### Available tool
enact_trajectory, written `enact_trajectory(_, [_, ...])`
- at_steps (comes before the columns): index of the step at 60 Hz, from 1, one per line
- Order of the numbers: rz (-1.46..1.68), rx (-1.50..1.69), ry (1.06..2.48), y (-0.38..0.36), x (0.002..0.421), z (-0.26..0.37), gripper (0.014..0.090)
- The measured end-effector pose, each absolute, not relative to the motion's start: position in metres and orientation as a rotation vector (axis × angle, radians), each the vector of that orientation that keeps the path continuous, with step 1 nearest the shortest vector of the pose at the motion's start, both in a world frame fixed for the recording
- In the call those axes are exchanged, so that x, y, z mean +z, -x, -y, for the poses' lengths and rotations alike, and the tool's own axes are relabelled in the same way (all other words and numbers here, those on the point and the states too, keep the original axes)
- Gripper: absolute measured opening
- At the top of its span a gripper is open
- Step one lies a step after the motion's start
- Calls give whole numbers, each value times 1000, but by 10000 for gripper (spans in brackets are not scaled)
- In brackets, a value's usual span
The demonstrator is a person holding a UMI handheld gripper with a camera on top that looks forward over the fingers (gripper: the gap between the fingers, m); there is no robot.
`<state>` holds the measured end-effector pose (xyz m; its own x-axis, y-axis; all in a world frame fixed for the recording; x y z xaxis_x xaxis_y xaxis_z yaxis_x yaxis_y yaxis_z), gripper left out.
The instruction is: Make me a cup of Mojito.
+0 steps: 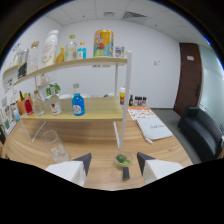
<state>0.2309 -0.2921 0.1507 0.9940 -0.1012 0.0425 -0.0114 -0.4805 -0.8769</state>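
Tool at the near edge: two white fingers with dark triangular tips, spread apart, nothing clamped. Left fingertip and right fingertip stand wide of each other over the wooden counter.

Between the fingertips, resting on the counter: a small clear glass dish holding green leaves or lime, gap at either side. Just nearer, touching or almost touching the dish, a short dark cylindrical object; cannot tell what it is.

Ahead and left of the left finger: a clear, empty-looking drinking glass, standing upright on the counter, apart from the tool.

Beyond: a white-framed two-tier shelf with pale wooden boards, its white post just behind the dish. Lower board: a blue bottle with a white cap, a clear bottle with a red label, red-filled bottles further left. Upper board: a tall white bottle, smaller bottles, a colourful carton.

Right of the shelf on the counter: white printed sheets or bags. Small dark jars behind them.

Far: white wall, a dark brown door, a black sofa to the right.
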Motion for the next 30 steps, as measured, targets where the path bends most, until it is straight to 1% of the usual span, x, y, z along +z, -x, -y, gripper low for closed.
enact_trajectory(4, [-79,-87,2028,-203,168,300,856])
enact_trajectory(8, [-68,-58,2004,-169,175,308,856])
enact_trajectory(13, [-54,-28,2003,-131,167,320,859])
enact_trajectory(19, [-33,10,2053,-90,146,331,860])
enact_trajectory(23, [-25,28,2069,-71,139,331,863])
enact_trajectory(30, [-29,43,2043,-51,159,308,862])
